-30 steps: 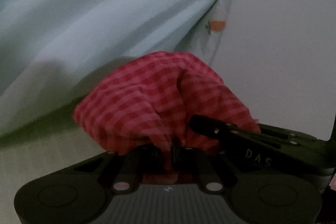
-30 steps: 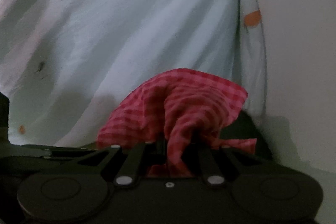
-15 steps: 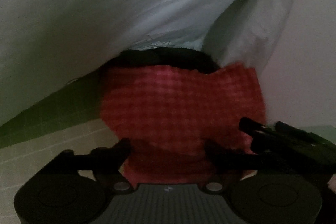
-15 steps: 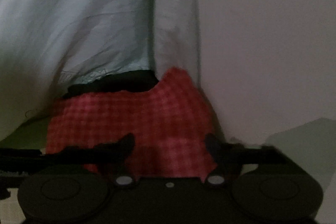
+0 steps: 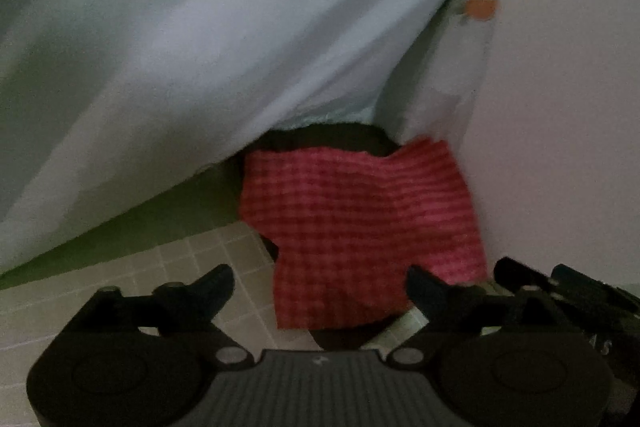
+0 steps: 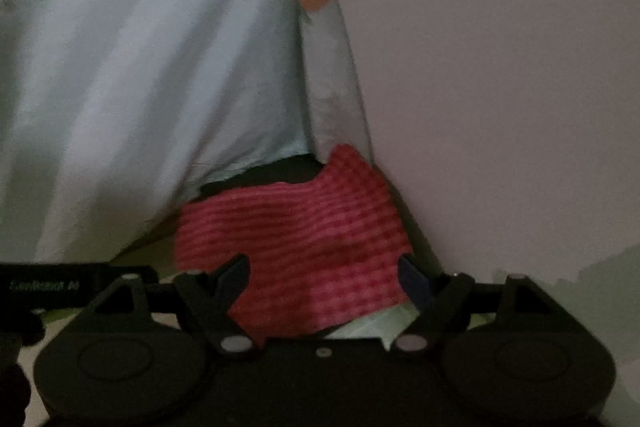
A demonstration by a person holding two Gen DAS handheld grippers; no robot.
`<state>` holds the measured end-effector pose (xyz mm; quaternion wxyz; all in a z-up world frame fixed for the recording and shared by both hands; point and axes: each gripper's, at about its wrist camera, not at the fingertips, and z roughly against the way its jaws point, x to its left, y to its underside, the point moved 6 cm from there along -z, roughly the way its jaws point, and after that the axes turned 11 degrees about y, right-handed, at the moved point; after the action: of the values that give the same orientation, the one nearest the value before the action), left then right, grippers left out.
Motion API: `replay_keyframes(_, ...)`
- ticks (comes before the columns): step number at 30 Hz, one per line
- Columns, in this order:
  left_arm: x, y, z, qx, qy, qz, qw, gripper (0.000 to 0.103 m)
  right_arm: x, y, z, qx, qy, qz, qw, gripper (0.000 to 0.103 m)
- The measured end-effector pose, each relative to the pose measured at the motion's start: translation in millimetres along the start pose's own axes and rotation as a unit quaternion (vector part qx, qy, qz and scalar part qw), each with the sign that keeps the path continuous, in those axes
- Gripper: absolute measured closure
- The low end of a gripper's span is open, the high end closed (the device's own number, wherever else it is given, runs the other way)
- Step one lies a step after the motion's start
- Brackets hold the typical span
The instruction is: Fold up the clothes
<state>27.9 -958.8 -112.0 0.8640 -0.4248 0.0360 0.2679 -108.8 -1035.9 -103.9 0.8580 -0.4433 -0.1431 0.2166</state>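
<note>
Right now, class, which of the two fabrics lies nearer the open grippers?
The red checked cloth lies right ahead of the left gripper and right gripper; the pale blue sheet, printed with orange shapes, hangs behind it.

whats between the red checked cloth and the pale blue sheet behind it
In both wrist views a dark, shadowed gap separates the top edge of the red checked cloth from the hanging pale blue sheet; what the dark band is cannot be told.

both tools point(image 5: 320, 281) point(image 6: 324, 273) have just opened, releasing the red checked cloth point(image 5: 360, 219).
</note>
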Motion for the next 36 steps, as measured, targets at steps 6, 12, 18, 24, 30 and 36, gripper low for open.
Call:
replay_keyframes(6, -22, 18, 60, -0.028, -0.007, -0.046, 0.9985, 0.000, -8, 12, 59, -0.011, -0.003, 0.021, 1.000, 0.000)
replay_keyframes(12, -33, 47, 109, -0.034, -0.003, -0.076, 0.9965, 0.000, -16, 38, 112, -0.018, -0.004, 0.021, 1.000, 0.000)
replay_keyframes(18, -31, 83, 148, -0.041, -0.001, -0.089, 0.9952, 0.000, -17, 72, 148, -0.002, -0.006, 0.024, 1.000, 0.000)
replay_keyframes(24, -17, 115, 172, -0.039, -0.003, -0.079, 0.9961, 0.000, -22, 97, 173, 0.001, 0.006, 0.030, 1.000, 0.000)
replay_keyframes(30, -13, 130, 181, -0.028, -0.006, -0.073, 0.9969, 0.000, -28, 104, 183, 0.000, 0.013, 0.029, 0.999, 0.000)
replay_keyframes(36, -15, 134, 181, -0.023, -0.007, -0.078, 0.9967, 0.000, -32, 105, 184, -0.002, 0.011, 0.026, 1.000, 0.000)
